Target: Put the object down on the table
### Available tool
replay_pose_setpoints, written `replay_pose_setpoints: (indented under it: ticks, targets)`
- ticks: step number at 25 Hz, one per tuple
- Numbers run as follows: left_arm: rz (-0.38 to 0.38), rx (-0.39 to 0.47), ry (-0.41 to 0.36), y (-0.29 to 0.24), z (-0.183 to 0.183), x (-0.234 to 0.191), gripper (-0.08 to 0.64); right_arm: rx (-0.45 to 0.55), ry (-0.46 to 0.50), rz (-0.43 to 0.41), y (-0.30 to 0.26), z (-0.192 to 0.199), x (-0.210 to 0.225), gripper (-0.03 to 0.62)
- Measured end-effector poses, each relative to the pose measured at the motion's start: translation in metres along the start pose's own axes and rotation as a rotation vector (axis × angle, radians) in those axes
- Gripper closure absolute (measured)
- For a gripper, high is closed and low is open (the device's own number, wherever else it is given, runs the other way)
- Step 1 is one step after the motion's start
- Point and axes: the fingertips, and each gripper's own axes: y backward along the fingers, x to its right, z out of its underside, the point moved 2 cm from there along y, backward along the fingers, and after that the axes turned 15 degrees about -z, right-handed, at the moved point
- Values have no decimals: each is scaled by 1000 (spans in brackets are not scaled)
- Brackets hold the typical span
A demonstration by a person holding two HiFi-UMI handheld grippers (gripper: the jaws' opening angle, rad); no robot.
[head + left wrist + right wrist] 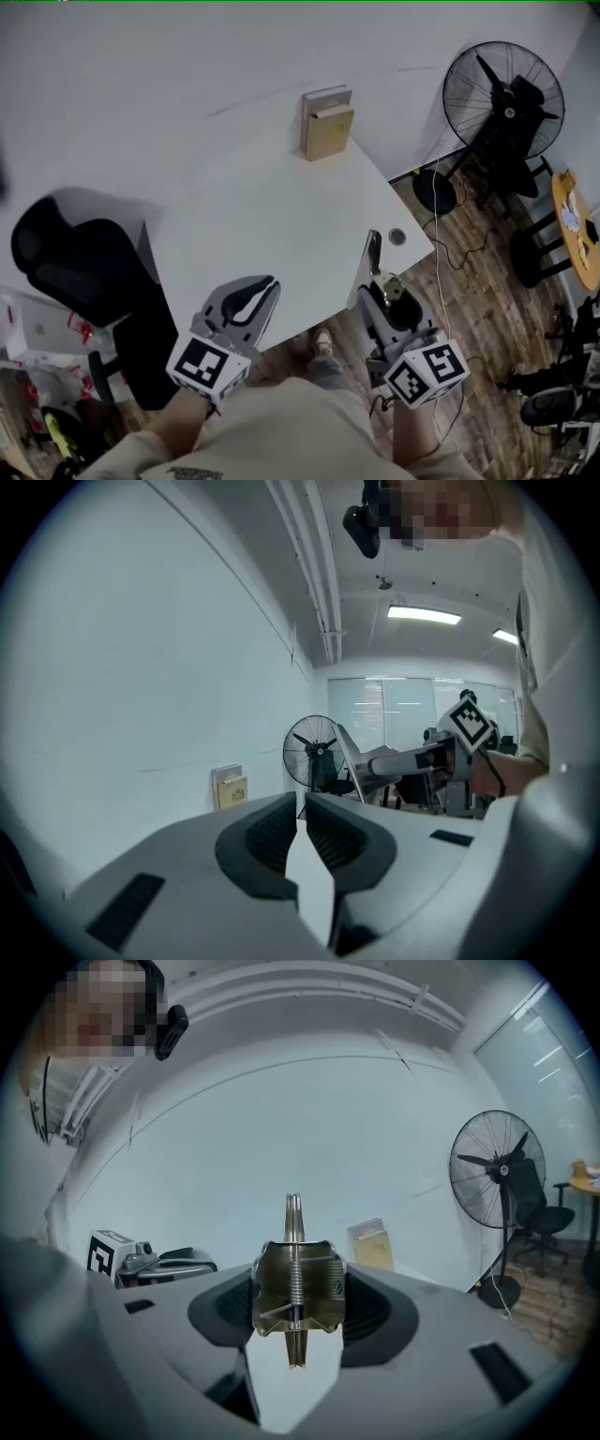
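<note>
My right gripper (386, 298) is gripping the metal spring clip (298, 1290) with its jaws wide apart, hovering by the table (281, 225)'s near edge. My left gripper (251, 298) is sitting closed, empty. I'm figuring on lowering the clip flat onto bare tabletop before releasing.

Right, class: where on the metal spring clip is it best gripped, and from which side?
Grip the metal spring clip across its broad folded body, one pad on each flat flank, probably coming end-on along its length. The thin blades offer little surface; the right gripper holds it so.
</note>
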Motion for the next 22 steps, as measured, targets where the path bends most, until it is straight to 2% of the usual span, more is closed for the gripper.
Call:
replay_pose_setpoints:
  ticks: [7,13,22]
  targets:
    - [-136,-38,18,-66,-8,1,514,-57,-60,-132,-33,-15,76,362]
    - [-241,-37,21,-109,-9,-2,515,-97,-121,-247,-64,-20,129,362]
    - [-356,-57,39,-128,-9,-6,515,-144,-172,-353,-98,-19,163,362]
